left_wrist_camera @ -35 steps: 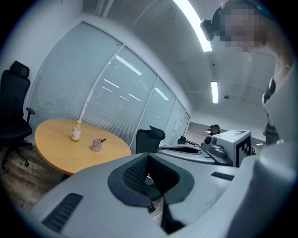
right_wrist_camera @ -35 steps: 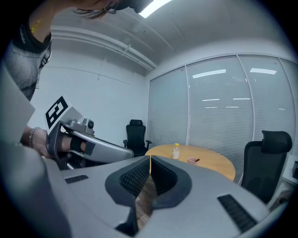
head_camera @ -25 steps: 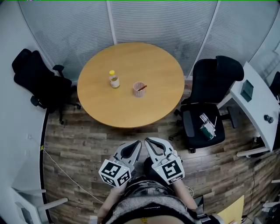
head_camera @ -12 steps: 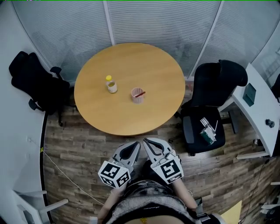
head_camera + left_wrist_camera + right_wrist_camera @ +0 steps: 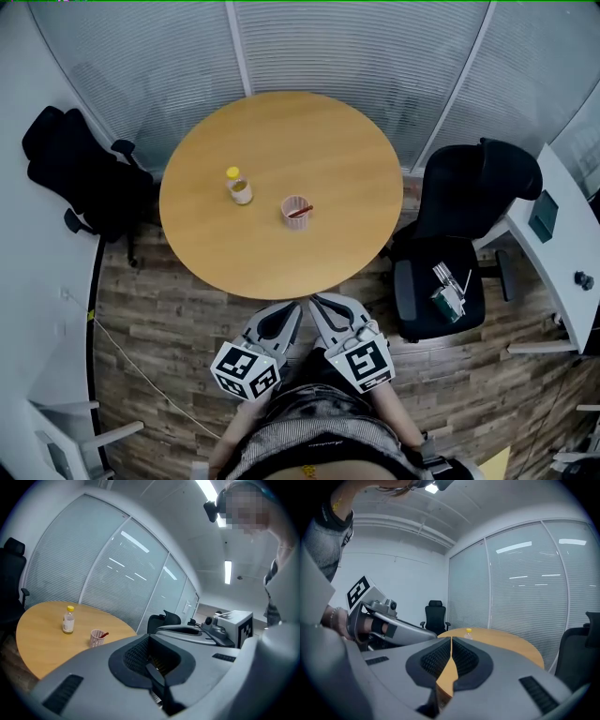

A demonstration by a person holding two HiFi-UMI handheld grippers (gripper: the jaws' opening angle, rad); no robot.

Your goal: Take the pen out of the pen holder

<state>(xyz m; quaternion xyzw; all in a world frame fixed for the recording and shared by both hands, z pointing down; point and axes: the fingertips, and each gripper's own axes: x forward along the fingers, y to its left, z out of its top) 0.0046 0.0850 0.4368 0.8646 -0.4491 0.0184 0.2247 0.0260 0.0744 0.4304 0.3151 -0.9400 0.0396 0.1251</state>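
A pink mesh pen holder [image 5: 296,213] stands near the middle of the round wooden table [image 5: 328,141], with a red pen [image 5: 303,211] leaning out of it. In the left gripper view the pen holder [image 5: 97,638] and pen [image 5: 104,634] are small and far off. My left gripper [image 5: 294,308] and right gripper [image 5: 316,303] are side by side near my body, short of the table's near edge, both shut and holding nothing. In the right gripper view my right gripper [image 5: 451,643] hides the holder.
A small yellow-capped bottle [image 5: 239,187] stands left of the holder. A black office chair [image 5: 86,178] is at the table's left. Another [image 5: 464,225] at its right carries small items [image 5: 448,287] on the seat. A white desk [image 5: 562,246] is far right, and blinds line the back.
The head view has shifted slightly, so the table and right chair sit a little differently in frame. Both grippers stay shut in the same place by my body.
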